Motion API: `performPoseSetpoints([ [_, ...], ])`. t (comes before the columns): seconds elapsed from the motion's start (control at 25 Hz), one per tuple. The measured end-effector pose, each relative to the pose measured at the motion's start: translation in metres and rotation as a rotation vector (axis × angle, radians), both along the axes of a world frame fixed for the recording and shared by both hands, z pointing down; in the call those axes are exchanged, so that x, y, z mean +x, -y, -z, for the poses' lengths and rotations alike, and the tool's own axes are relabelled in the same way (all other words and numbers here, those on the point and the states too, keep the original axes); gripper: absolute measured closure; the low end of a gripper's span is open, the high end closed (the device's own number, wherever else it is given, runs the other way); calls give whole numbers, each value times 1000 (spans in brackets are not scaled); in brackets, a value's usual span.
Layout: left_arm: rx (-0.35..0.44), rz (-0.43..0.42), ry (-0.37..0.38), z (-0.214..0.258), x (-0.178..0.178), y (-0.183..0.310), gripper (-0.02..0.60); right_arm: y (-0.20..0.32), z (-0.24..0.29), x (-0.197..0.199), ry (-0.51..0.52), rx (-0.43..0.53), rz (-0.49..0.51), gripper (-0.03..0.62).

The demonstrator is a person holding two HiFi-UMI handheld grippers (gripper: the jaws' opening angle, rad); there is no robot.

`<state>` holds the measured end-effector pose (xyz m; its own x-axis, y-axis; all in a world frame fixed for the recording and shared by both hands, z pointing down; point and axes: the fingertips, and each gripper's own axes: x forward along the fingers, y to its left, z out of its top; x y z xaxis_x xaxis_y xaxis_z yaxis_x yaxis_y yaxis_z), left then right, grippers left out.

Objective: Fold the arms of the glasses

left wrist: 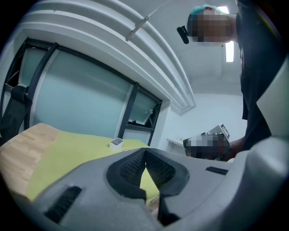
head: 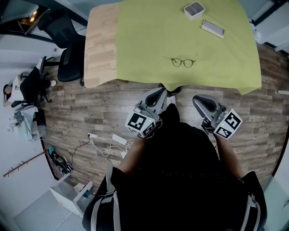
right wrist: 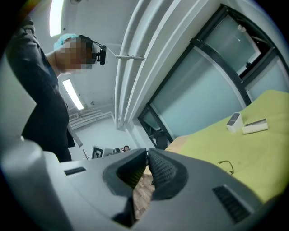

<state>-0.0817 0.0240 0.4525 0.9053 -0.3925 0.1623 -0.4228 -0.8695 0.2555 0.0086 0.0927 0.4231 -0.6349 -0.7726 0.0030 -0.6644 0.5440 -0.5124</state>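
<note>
Head view: the glasses (head: 183, 62) lie on the green cloth (head: 149, 40) that covers most of the table (head: 101, 45), near its near edge and about midway between left and right. They stand well apart from both grippers, and nothing touches them. Whether their arms are out or folded is too small to tell here.

The left gripper (head: 159, 94) and the right gripper (head: 199, 100) are held low in front of the person's dark torso, over the wooden floor (head: 86, 108), just short of the table's near edge.

In the left gripper view, the left gripper's (left wrist: 144, 154) ribbed pads meet at their tips with nothing between them. In the right gripper view, the right gripper's (right wrist: 147, 155) pads are likewise pressed together and hold nothing; the glasses (right wrist: 226, 165) show to its right on the cloth.

At the table's far right sit a small white box (head: 194, 10) and, just beside it, a flat grey case (head: 212, 28). A black office chair (head: 63, 47) stands left of the table.
</note>
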Motion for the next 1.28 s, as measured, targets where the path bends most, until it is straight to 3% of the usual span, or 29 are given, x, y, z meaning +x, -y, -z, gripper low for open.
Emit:
performPoseSetpoints([
  [0.24,1,-79,30,-6,11,37,563,39,0,5,18,4,-19,560],
  [0.4,54,-141,85,-15,16,55,563,60,-10,7,-70,-1,-27,560],
  [0.52,64,-178,61,-14,20,68,563,73,-16,12,-97,-21,-55,562],
  [0.68,56,-184,18,-8,26,81,563,81,-28,25,-173,-71,-111,560],
  [0.96,-12,-167,66,-28,36,85,561,82,-75,53,-332,-201,-176,560],
  [1.28,-45,-120,108,-42,49,91,561,92,-90,65,-344,-208,-49,559],
])
